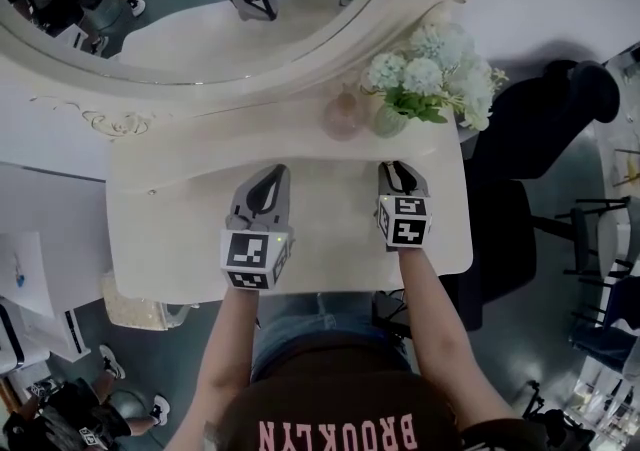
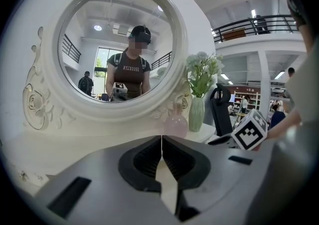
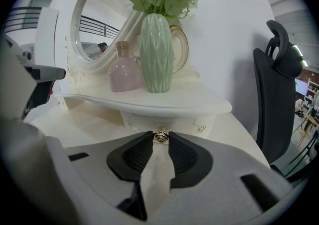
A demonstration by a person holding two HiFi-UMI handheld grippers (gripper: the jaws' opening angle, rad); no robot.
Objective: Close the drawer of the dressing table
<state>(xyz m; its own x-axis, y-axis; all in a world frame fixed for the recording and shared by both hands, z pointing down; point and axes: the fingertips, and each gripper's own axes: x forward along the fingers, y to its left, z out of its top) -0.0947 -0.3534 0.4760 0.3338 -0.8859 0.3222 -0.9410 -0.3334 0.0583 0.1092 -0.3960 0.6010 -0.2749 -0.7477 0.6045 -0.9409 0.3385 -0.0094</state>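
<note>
The white dressing table [image 1: 180, 229] has a raised shelf [image 3: 149, 103] at the back, with a small drawer [image 3: 192, 122] under it. From here I cannot tell whether the drawer front stands out from the shelf. My right gripper [image 3: 160, 137] is shut on the drawer's small metal knob [image 3: 160, 135], its tips reaching under the shelf edge [image 1: 397, 171]. My left gripper [image 1: 272, 174] rests level over the tabletop to the left, pointing at the mirror. Its jaws [image 2: 161, 141] are shut with nothing between them.
A pink bottle [image 3: 122, 69] and a green vase of flowers [image 3: 156, 54] stand on the shelf right above the drawer. The oval mirror [image 1: 200, 19] fills the back. A black chair [image 3: 279, 94] stands to the right of the table. People stand in the background.
</note>
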